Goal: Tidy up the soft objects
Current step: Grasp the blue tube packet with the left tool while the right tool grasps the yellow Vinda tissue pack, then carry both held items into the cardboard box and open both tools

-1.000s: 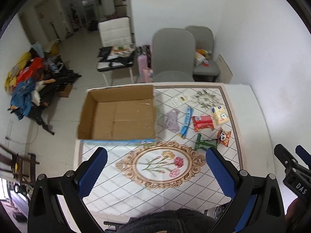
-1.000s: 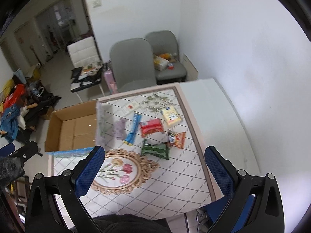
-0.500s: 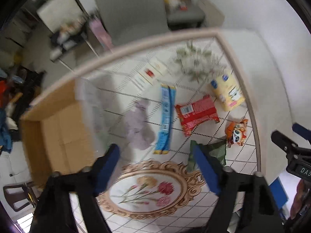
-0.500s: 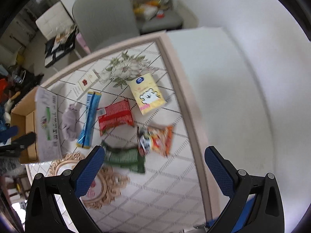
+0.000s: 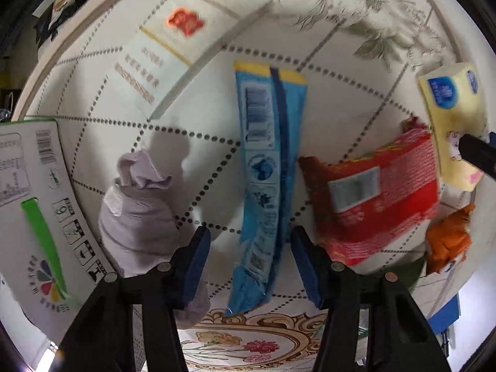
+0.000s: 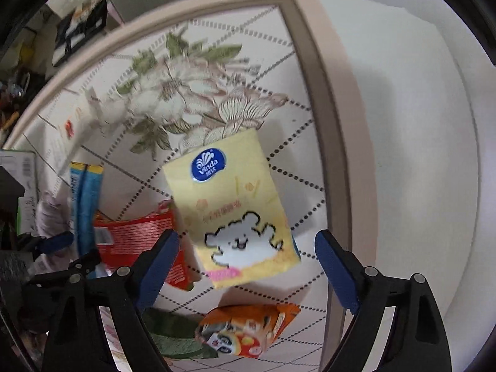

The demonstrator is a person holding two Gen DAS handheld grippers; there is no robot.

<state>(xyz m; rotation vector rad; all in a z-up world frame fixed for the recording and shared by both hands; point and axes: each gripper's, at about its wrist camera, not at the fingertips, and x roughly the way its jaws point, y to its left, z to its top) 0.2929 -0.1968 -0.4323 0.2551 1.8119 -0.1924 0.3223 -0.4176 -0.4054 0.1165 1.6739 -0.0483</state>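
Observation:
My left gripper is open, low over the table, its fingers straddling the near end of a long blue packet. A rolled lilac cloth lies just left of it. My right gripper is open around the near end of a yellow tissue pack, which also shows in the left wrist view. A red snack bag lies between the blue packet and the tissue pack.
An orange snack bag and a green packet lie near the right gripper. A cardboard box flap is at the left. The tablecloth's right border and bare white table edge lie beyond the tissue pack.
Both grippers have dropped from high above the table to close over the items. The left now straddles the blue packet, the right the yellow tissue pack.

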